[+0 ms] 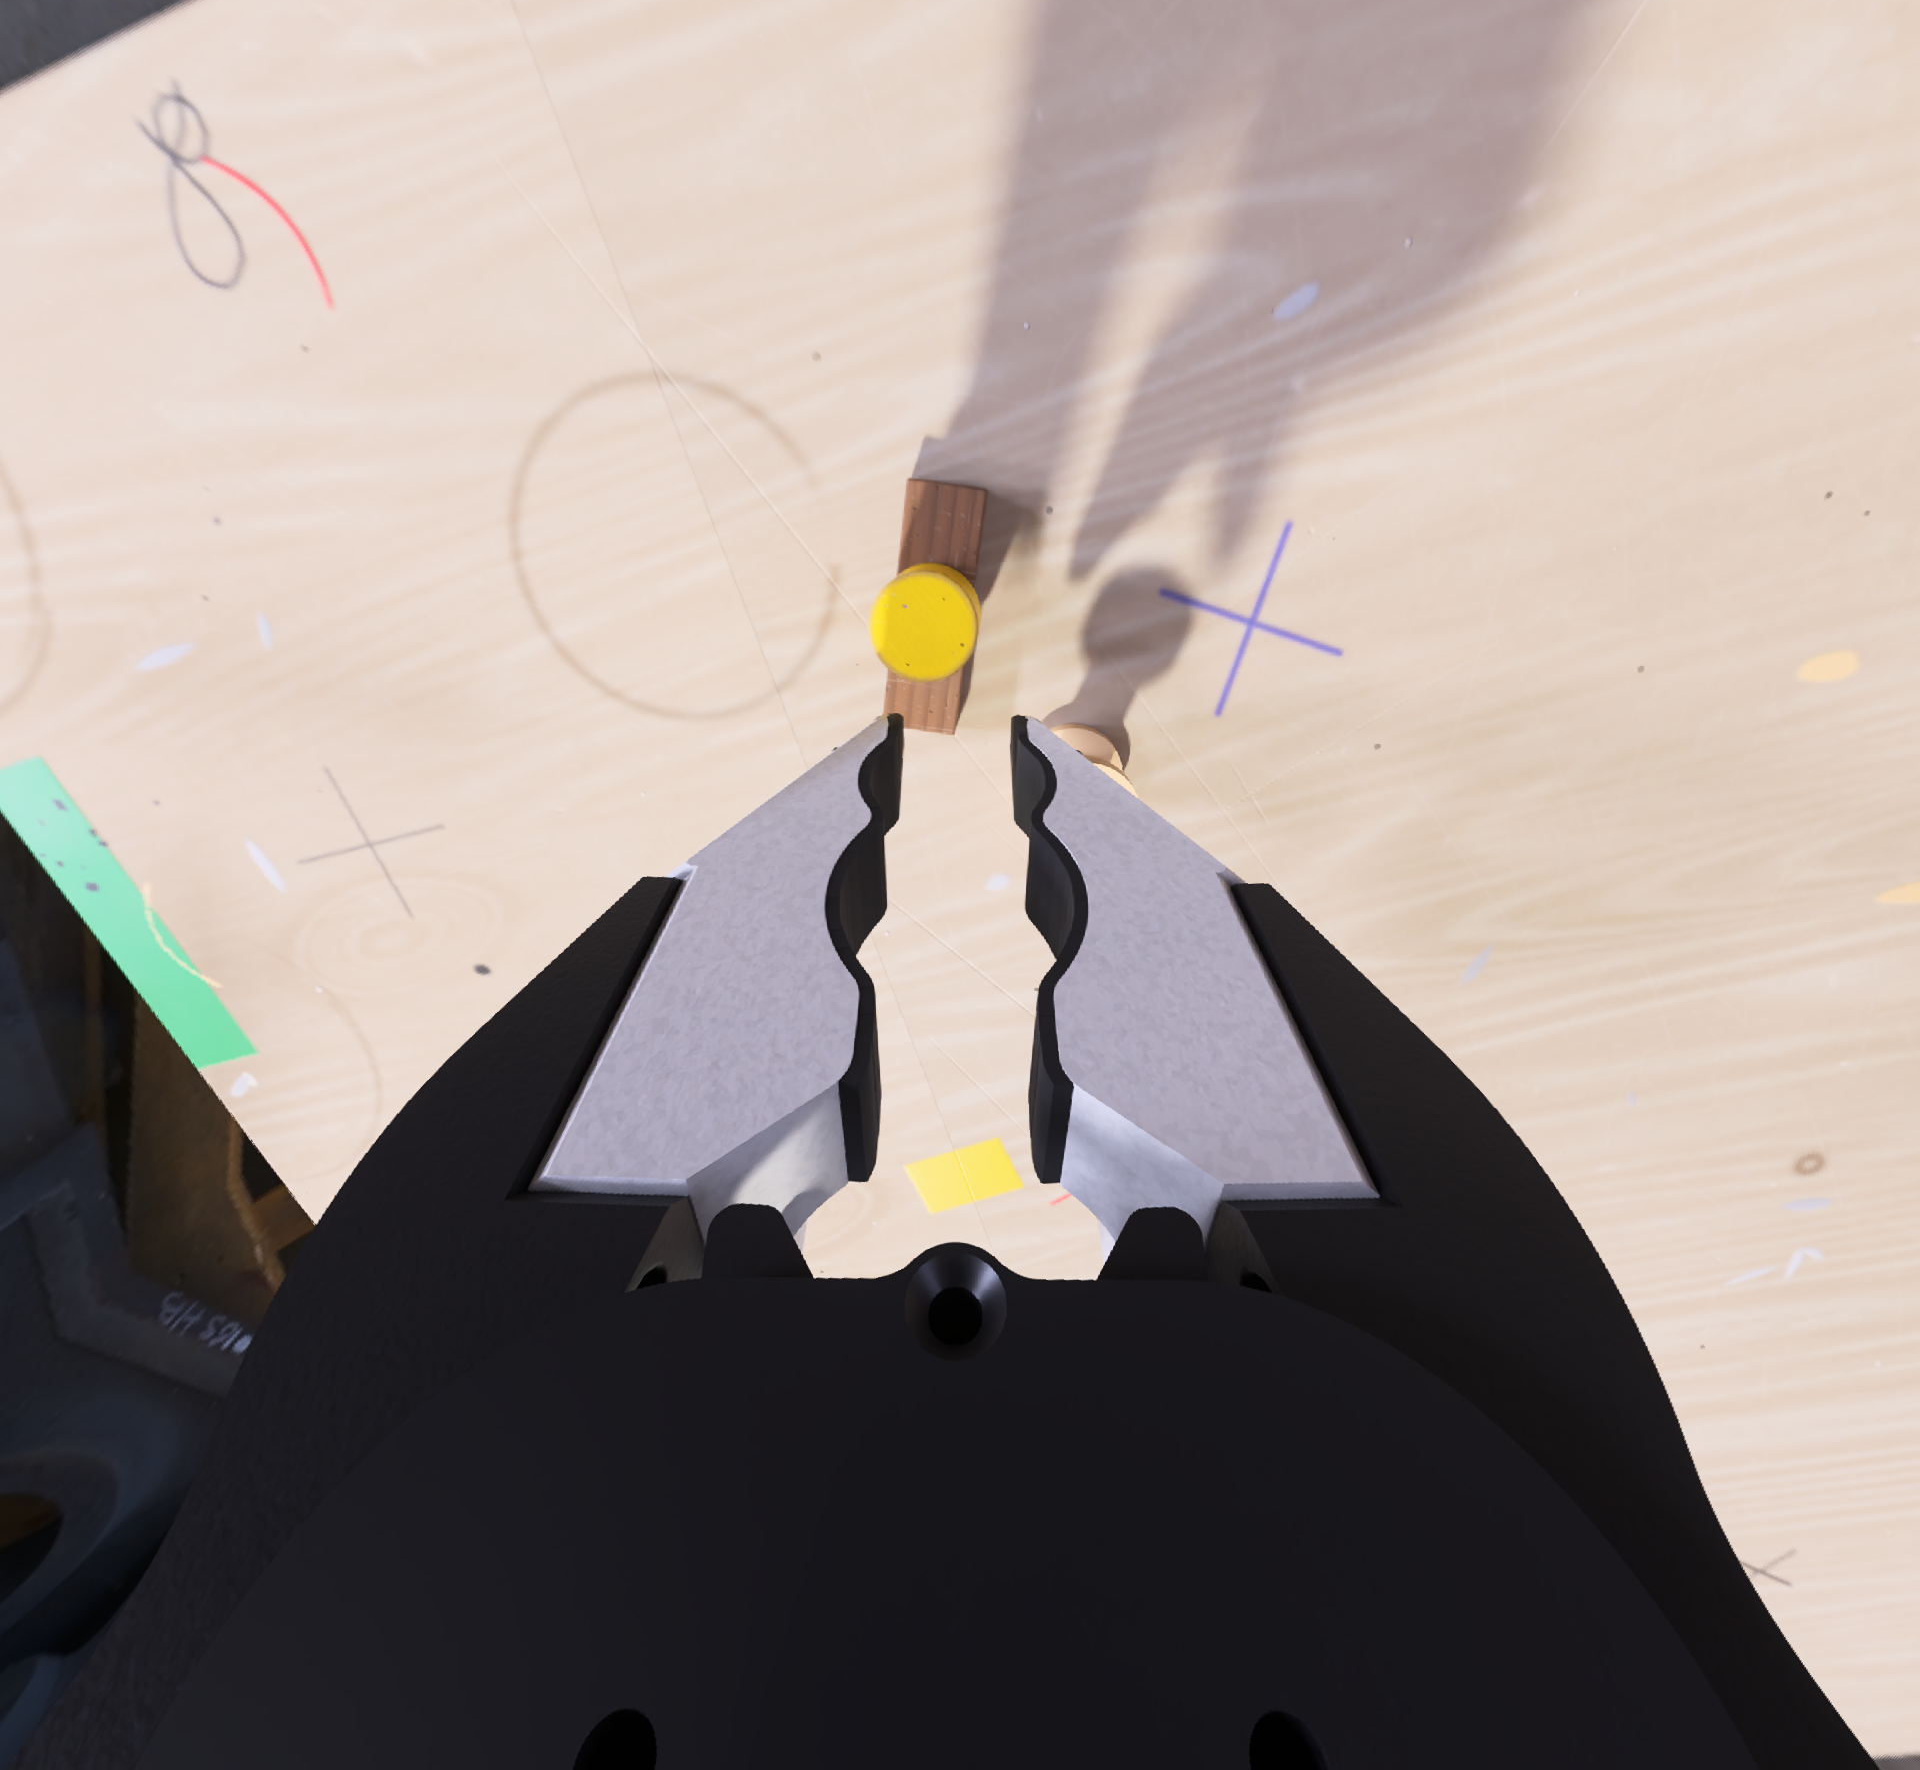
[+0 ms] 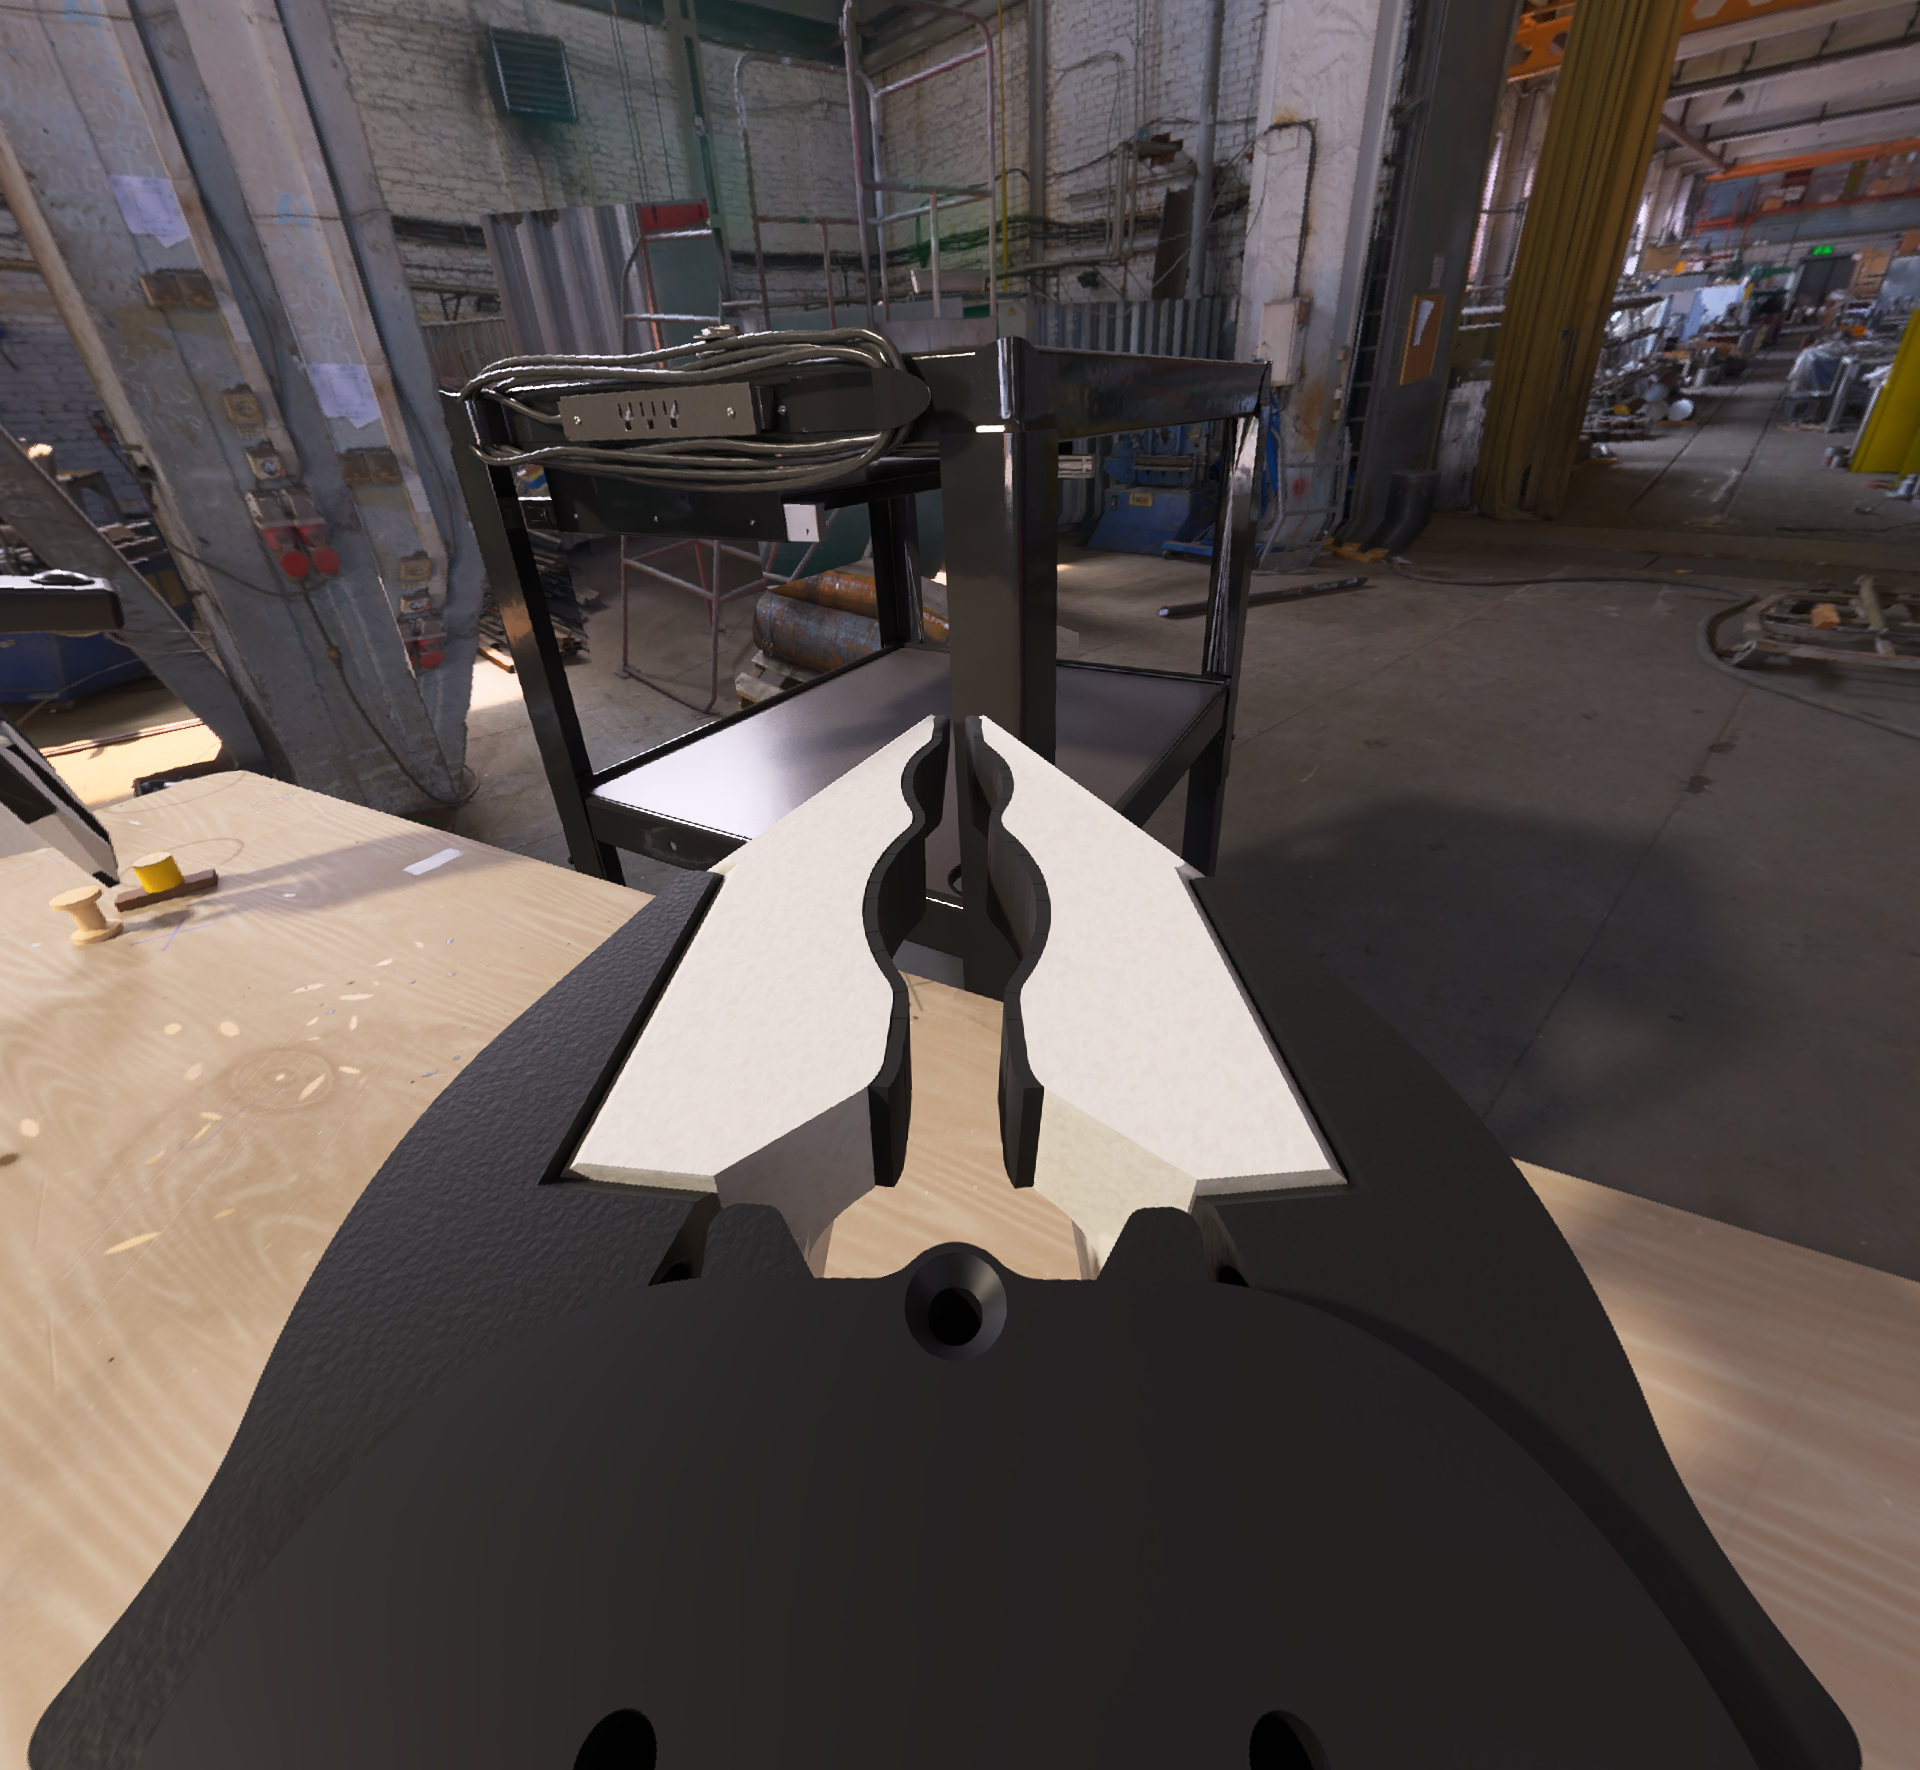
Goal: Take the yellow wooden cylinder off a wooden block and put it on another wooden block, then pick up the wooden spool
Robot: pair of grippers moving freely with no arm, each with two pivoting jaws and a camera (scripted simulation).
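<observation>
The yellow wooden cylinder stands upright on a flat brown wooden block on the table. My left gripper is open and empty, above the table, its tips just short of the block's near end. The pale wooden spool stands right of the block, partly hidden behind my right finger. In the right wrist view the cylinder, block and spool sit far left. My right gripper is shut and empty, pointing off the table. Only one block shows.
The light plywood table bears pen marks, a green tape strip at its left edge and a yellow patch. A black metal cart with a power strip and coiled cable stands beyond the table edge.
</observation>
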